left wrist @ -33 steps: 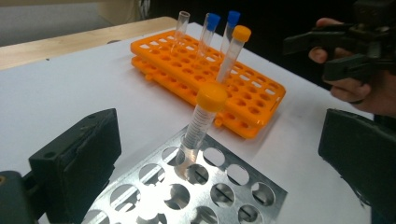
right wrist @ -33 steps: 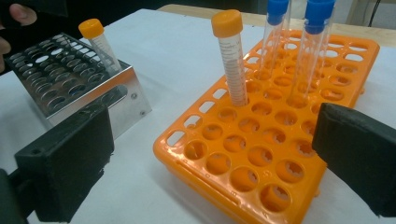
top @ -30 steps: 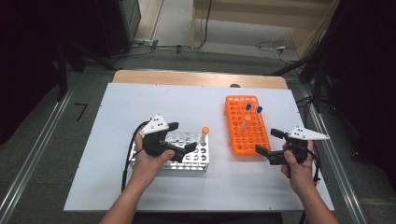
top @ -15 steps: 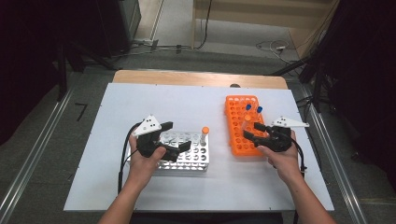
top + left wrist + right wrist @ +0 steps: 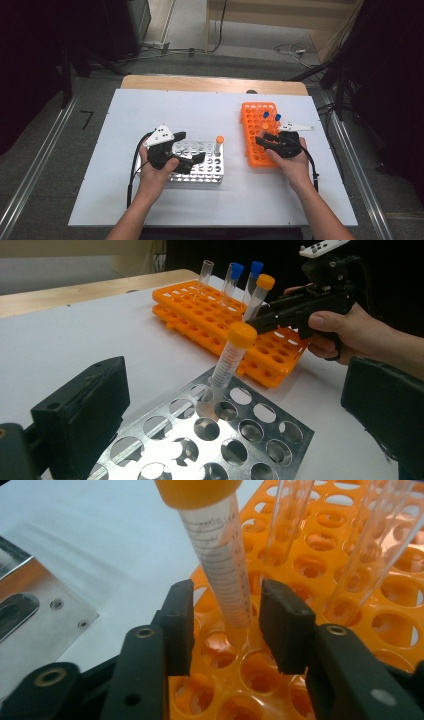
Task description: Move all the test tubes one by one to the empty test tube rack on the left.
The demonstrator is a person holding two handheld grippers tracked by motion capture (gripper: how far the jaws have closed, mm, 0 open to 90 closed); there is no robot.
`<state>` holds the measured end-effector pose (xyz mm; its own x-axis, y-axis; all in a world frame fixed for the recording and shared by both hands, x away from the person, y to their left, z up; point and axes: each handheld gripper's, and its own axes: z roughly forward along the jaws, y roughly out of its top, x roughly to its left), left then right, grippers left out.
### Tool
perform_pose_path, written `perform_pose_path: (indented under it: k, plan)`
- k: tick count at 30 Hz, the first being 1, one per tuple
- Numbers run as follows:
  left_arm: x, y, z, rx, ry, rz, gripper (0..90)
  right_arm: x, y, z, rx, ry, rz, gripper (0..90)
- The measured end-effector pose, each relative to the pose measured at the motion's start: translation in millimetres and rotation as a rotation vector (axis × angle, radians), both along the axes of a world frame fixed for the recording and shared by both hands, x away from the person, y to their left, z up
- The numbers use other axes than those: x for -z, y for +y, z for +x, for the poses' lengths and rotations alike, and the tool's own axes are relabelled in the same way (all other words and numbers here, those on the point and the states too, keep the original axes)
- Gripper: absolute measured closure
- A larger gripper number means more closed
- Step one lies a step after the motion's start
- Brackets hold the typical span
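orange-capped tube (image 5: pixel 220 555) stands in the orange rack (image 5: pixel 260 135) at the desk's (image 5: pixel 210 107) right side, between the jaws of the right gripper (image 5: pixel 265 140). a second ago that gripper sat off the rack's right edge with jaws wide; it has since come in over the rack and the jaws have just been closing. in the right gripper view the pads flank the tube with a narrow gap each side, apparently not yet pressing. left gripper (image 5: pixel 192 150) is unmoved over the metal rack (image 5: pixel 202 172), jaws wide apart and holding nothing. another orange-capped tube (image 5: pixel 227 367) stands in that metal rack.
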<state>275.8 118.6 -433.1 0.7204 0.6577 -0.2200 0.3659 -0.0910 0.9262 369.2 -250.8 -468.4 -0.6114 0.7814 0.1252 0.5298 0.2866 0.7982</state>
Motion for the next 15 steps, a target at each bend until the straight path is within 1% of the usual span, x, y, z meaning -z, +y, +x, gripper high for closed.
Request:
perform_pose_path:
  k: [1, 2, 3, 4, 5, 7, 8, 11, 12, 13, 14, 15]
  plan:
    - [0.0, 0.1, 0.1, 0.0, -0.002, 0.0, 0.0, 0.0, 3.6, -0.2, 0.006, -0.01, -0.016, 59.4]
    - [-0.1, 0.2, 0.1, 0.004, -0.002, 0.0, 0.0, 0.0, 3.6, -0.2, 0.006, -0.01, -0.016, 59.4]
    - [-0.3, 0.1, 0.0, 0.004, -0.004, 0.001, 0.0, -0.2, 6.7, -1.4, 0.024, -0.026, -0.043, 63.7]
    - [-0.4, 0.1, -0.2, 0.004, -0.006, 0.002, 0.0, -0.3, 7.5, -2.0, 0.036, -0.033, -0.057, 67.4]
    - [-0.5, -0.2, -0.2, 0.003, -0.004, -0.001, 0.0, -0.3, 7.4, -2.3, 0.047, -0.036, -0.062, 70.0]
    - [-0.7, -0.5, -0.3, 0.003, -0.004, -0.001, 0.0, -0.2, 6.9, -2.4, 0.056, -0.037, -0.062, 71.8]
    - [-0.8, -0.7, -0.5, 0.003, -0.004, -0.001, 0.0, -0.2, 6.3, -2.6, 0.061, -0.037, -0.058, 72.2]
    - [-1.7, -1.4, -0.8, 0.007, -0.007, 0.001, 0.0, -2.6, 4.1, -5.8, 0.065, -0.071, -0.035, 72.6]
    - [-2.2, -1.6, -1.1, 0.007, -0.008, 0.001, 0.0, -2.6, 4.1, -5.8, 0.065, -0.071, -0.035, 72.6]
    - [-2.7, -2.0, -1.5, 0.008, -0.011, -0.002, 0.0, -4.2, 3.0, -6.8, 0.063, -0.088, -0.027, 72.7]
    - [-3.4, -2.2, -1.9, 0.011, -0.013, -0.002, 0.0, -8.5, 0.1, -9.0, 0.063, -0.114, -0.003, 72.7]
    - [-4.1, -2.5, -2.4, 0.01, -0.015, -0.001, 0.0, -11.3, -1.5, -10.8, 0.065, -0.124, 0.007, 72.8]
